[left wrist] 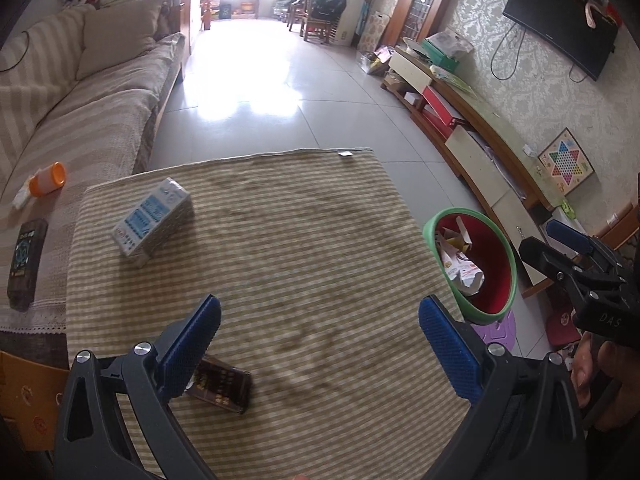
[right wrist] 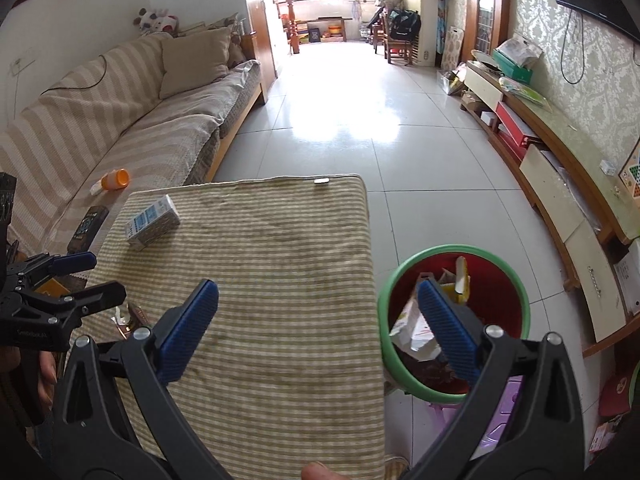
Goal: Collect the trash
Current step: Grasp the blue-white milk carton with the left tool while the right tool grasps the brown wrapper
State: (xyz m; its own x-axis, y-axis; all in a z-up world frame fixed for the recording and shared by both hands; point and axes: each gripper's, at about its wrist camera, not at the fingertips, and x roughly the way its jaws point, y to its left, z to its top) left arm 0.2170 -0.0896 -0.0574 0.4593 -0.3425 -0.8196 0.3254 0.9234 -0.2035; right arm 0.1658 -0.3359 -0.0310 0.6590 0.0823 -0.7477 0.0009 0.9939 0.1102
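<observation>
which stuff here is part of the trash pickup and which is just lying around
Part of the job:
- blue and white carton on the striped table cover
- dark wrapper near the left claw
- green-rimmed bin, already holding scraps

Probably just lying about:
- orange cup on the sofa
- remote on the sofa
- board game on the TV shelf
- plush toy

The left gripper (left wrist: 320,344) fills the lower part of its own view, jaws spread wide with nothing between the blue pads. The right gripper (right wrist: 318,330) stands equally wide and empty in its view. A hand (left wrist: 596,372) grips the right gripper's handle at lower right of the left view.
</observation>
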